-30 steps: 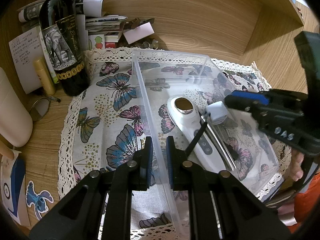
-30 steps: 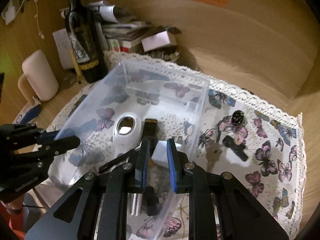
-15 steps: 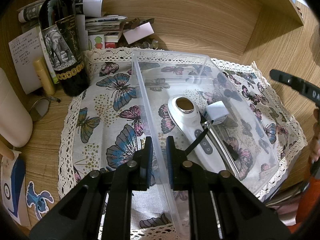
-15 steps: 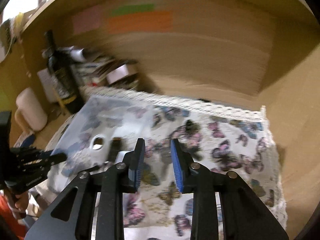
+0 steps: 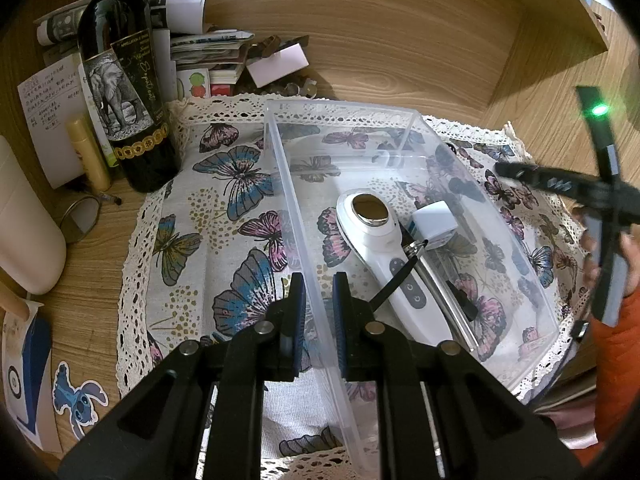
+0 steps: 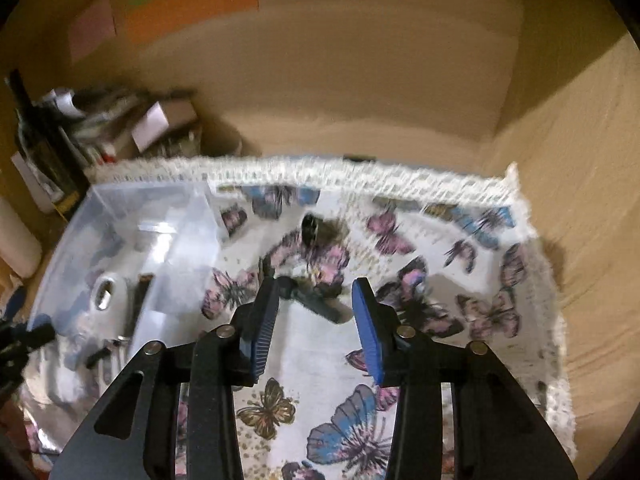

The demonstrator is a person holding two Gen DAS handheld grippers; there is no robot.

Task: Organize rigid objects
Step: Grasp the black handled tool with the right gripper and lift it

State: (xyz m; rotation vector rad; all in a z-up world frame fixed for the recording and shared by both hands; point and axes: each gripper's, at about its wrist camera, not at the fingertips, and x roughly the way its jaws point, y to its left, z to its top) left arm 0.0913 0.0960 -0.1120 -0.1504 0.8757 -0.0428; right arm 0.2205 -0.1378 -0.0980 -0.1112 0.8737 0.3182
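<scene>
The left gripper (image 5: 318, 312) was clamped on the near long wall of the clear plastic bin (image 5: 404, 118), one blue pad on each side of the thin wall. Just beyond its fingertips, inside the bin, lay a white handheld device (image 5: 386, 256) with a round metal head, a small white block (image 5: 435, 223) touching its far side, and a metal tool (image 5: 444, 300) alongside it. The bin sat on a butterfly-print cloth (image 5: 224, 216) with a lace edge. Farther off, to the gripper's left, a dark wine bottle (image 5: 124, 80) stood at the cloth's corner.

The right gripper (image 6: 314, 320) hung over the open cloth to the right of the bin, its jaws opening with nothing held between the pads. Just ahead of its fingertips a dark key-like object (image 6: 316, 302) lay on the cloth, blurred, and a small dark round item (image 6: 310, 226) lay beyond that.
</scene>
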